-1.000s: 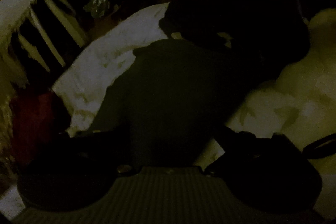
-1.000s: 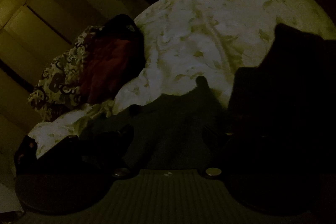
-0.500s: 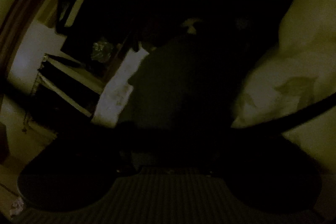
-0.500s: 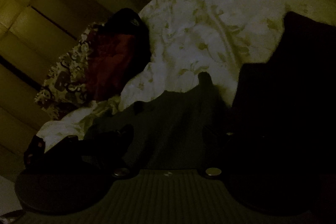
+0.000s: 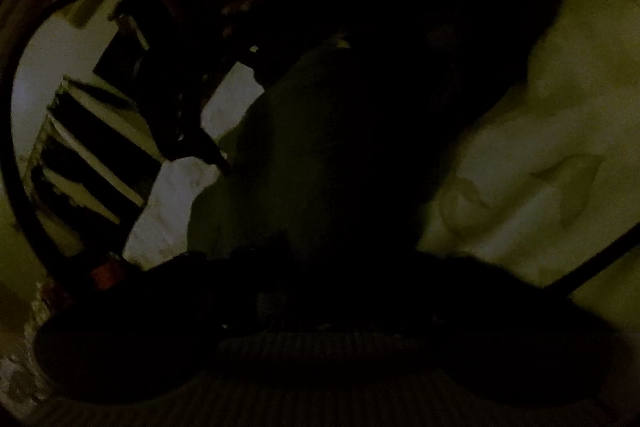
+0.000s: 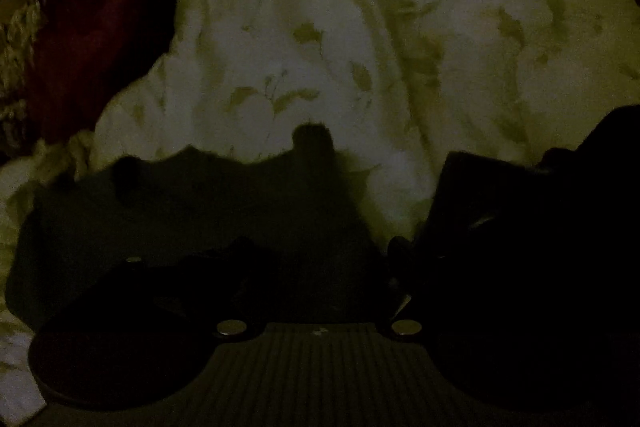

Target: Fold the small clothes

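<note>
The scene is very dark. In the right wrist view a dark garment (image 6: 224, 203) lies on a white floral bedspread (image 6: 360, 39), its edge running across the lower middle. My right gripper (image 6: 320, 259) sits low over it; the fingers are lost in shadow against the cloth. A second dark piece of cloth (image 6: 520, 227) stands at the right. In the left wrist view the same dark garment (image 5: 320, 155) fills the middle in front of my left gripper (image 5: 320, 267), whose fingers I cannot make out. The bedspread (image 5: 540, 147) shows at the right.
A red cloth (image 6: 88, 39) and a patterned cloth (image 6: 20, 39) are heaped at the bed's left edge. A slatted shelf or ladder-like frame (image 5: 92, 155) stands beyond the bed at the left. A black cable (image 5: 592, 259) crosses the lower right.
The left camera has swung and tilted, so the dark garment now fills more of its view. The right gripper has moved closer to the bedspread and the garment's edge.
</note>
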Motion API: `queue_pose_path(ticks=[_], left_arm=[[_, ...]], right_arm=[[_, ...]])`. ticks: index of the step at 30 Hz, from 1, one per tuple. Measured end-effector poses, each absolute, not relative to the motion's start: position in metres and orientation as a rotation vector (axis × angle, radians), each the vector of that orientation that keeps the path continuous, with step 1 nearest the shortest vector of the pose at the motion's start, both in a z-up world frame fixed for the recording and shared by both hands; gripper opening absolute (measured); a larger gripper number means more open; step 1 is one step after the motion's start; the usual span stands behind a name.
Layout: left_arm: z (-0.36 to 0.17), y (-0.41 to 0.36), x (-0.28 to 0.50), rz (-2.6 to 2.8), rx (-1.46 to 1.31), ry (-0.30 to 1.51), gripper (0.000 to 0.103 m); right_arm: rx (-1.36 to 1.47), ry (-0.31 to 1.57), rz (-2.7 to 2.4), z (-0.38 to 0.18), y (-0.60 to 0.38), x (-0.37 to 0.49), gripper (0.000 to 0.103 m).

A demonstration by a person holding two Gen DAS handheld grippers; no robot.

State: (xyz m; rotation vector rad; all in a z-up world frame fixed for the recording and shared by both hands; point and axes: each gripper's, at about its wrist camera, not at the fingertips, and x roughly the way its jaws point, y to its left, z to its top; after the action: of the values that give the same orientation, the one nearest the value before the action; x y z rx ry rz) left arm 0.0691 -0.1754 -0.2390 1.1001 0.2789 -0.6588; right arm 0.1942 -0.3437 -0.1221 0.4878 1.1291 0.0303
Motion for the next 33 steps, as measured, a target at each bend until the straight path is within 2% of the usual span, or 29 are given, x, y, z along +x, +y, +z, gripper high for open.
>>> queue_pose_path(ticks=[1,2,3,7,12,15,20,24,26,28,29,32,33], left_arm=[[-0.236,-0.174,0.073,-0.662,1.080,0.291,0.027],[-0.232,-0.171,0.076,-0.665,1.058,0.304,0.027],[-0.226,-0.165,0.076,-0.664,1.035,0.314,0.026],[-0.189,-0.138,0.082,-0.657,0.889,0.356,0.024],[-0.131,-0.076,0.108,-0.615,0.643,0.425,0.023],[-0.104,-0.025,0.114,-0.545,0.529,0.445,0.023],[-0.087,0.056,0.128,-0.420,0.301,0.545,0.023],[-0.100,0.121,0.149,-0.351,0.076,0.682,0.024],[-0.113,0.140,0.158,-0.325,-0.003,0.737,0.032],[-0.123,0.160,0.162,-0.271,-0.031,0.765,0.058],[-0.125,0.168,0.162,-0.242,-0.041,0.771,0.062],[-0.124,0.185,0.168,-0.243,-0.075,0.801,0.063],[-0.123,0.186,0.167,-0.245,-0.082,0.811,0.063]], right_arm=[[0.472,1.130,0.035,-0.123,-0.342,0.193,0.096],[0.476,1.125,0.053,-0.121,-0.343,0.193,0.065],[0.520,1.107,0.092,-0.119,-0.343,0.191,0.027],[0.534,1.022,0.130,-0.096,-0.340,0.176,0.026],[0.855,0.870,0.312,-0.056,-0.335,0.165,0.026],[0.946,0.824,0.418,-0.037,-0.305,0.177,0.026],[0.960,0.847,0.549,-0.028,-0.221,0.229,0.026],[0.920,0.909,0.558,-0.044,-0.148,0.269,0.026],[0.853,0.946,0.513,-0.050,-0.122,0.281,0.027],[0.796,0.966,0.469,-0.060,-0.097,0.288,0.032],[0.782,0.968,0.456,-0.064,-0.090,0.289,0.033],[0.758,0.960,0.395,-0.081,-0.070,0.300,0.036],[0.763,0.951,0.381,-0.085,-0.067,0.301,0.041]])
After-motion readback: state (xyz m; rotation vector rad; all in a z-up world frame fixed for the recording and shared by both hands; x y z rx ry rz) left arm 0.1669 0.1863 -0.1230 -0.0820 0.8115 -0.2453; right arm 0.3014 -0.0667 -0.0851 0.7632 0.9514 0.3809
